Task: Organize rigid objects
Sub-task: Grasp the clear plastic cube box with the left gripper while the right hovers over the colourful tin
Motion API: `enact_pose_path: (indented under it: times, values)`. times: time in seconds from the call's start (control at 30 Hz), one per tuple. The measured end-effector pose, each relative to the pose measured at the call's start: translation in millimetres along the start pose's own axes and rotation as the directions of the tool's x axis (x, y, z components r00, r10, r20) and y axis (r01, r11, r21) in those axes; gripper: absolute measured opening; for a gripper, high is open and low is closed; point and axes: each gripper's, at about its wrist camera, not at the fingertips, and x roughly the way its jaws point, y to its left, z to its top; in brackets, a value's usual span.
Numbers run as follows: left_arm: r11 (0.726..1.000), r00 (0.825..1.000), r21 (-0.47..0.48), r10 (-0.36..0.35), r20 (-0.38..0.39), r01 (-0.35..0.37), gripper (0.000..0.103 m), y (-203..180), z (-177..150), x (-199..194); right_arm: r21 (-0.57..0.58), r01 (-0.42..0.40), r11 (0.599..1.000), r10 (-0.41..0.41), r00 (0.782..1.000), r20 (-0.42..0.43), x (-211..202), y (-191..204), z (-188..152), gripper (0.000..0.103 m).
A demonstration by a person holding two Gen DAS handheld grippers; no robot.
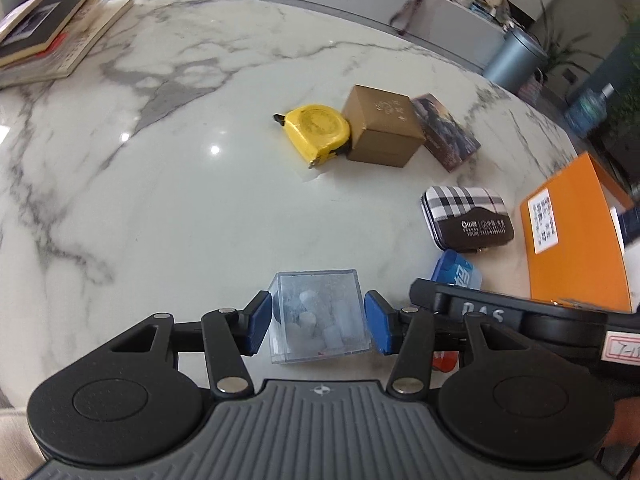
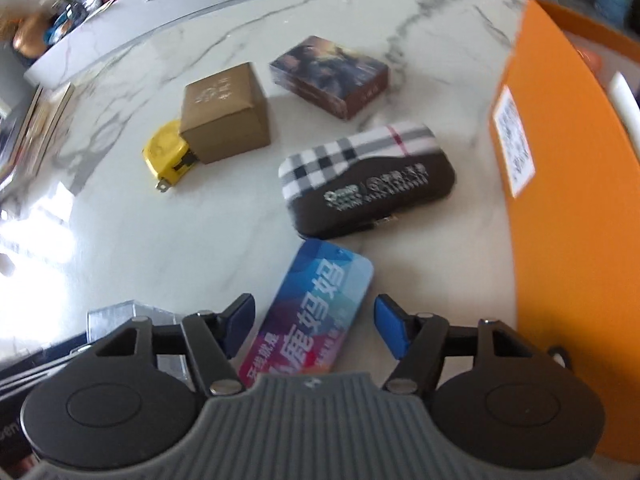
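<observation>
My left gripper (image 1: 319, 326) is shut on a clear plastic cube box (image 1: 318, 316) with pale pieces inside; both blue pads press its sides, just above the marble table (image 1: 160, 200). In the right wrist view, my right gripper (image 2: 314, 326) is open over a colourful blue tin (image 2: 316, 300) that lies between its fingers, with gaps on both sides. Beyond it lie a plaid-and-brown tin (image 2: 368, 180), a gold box (image 2: 224, 114) against a yellow tape measure (image 2: 166, 156), and a picture-printed box (image 2: 332, 74). The clear box (image 2: 116, 312) shows at the lower left.
An open orange box (image 2: 572, 220) with a white label fills the right side, close to the right gripper. A stack of books (image 1: 48, 32) lies at the table's far left. A grey bin (image 1: 514, 60) stands beyond the table's far edge.
</observation>
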Motion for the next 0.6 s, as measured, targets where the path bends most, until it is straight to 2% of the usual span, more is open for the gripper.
enact_pose_path:
  times: [0.13, 0.27, 0.5, 0.6]
  values:
    - [0.998, 0.999, 0.057, 0.027, -0.017, -0.026, 0.059, -1, 2, 2, -0.140, 0.035, 0.990, -0.033, 0.999, 0.018, 0, 12, -6, 0.061]
    - [0.999, 0.999, 0.042, 0.018, -0.032, -0.016, 0.059, 3, 1, 4, -0.200, -0.005, 0.980, 0.008, 1.000, 0.015, -3, 3, -12, 0.059]
    - [0.997, 0.999, 0.064, 0.042, -0.036, -0.039, 0.059, 0, -3, 4, -0.330, -0.010, 0.944, 0.009, 1.000, -0.005, -12, -7, -35, 0.060]
    - [0.998, 0.999, 0.061, 0.037, -0.031, -0.035, 0.059, 1, -4, 4, -0.273, 0.016, 0.962, -0.021, 1.000, -0.018, -14, -12, -41, 0.067]
